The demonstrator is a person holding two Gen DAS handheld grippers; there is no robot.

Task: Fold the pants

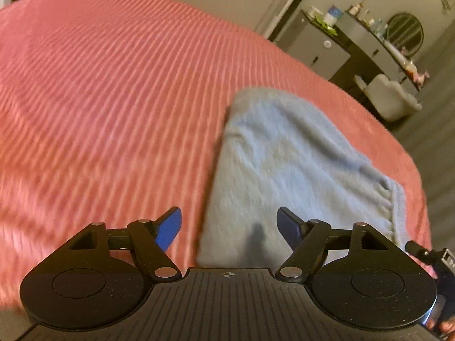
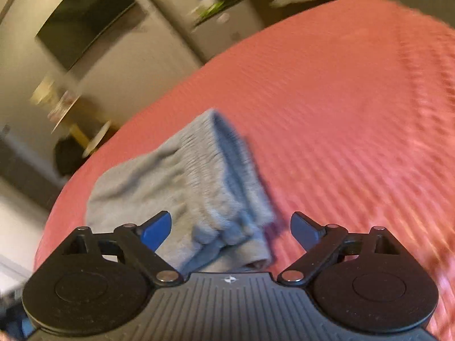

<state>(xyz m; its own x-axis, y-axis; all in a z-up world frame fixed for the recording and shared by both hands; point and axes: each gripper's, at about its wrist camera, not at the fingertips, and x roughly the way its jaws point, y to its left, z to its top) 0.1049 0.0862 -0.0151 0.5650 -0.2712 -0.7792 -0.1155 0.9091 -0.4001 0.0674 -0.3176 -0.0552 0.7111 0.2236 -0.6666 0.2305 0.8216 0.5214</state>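
Light grey-blue pants (image 1: 287, 167) lie folded into a compact bundle on a pink ribbed bedspread (image 1: 108, 99). In the left wrist view the bundle sits right of centre, its near edge between my fingers. My left gripper (image 1: 229, 224) is open and empty just above it. In the right wrist view the pants (image 2: 182, 187) show their gathered elastic waistband, lying left of centre. My right gripper (image 2: 231, 228) is open and empty, hovering over the bundle's near corner. Both views are blurred by motion.
The bedspread (image 2: 355, 119) covers the whole bed. Beyond the bed's far edge stand a dresser with bottles (image 1: 355, 37), a round mirror (image 1: 405, 34) and a white chair (image 1: 389, 99). A dark screen (image 2: 88, 17) hangs on the wall.
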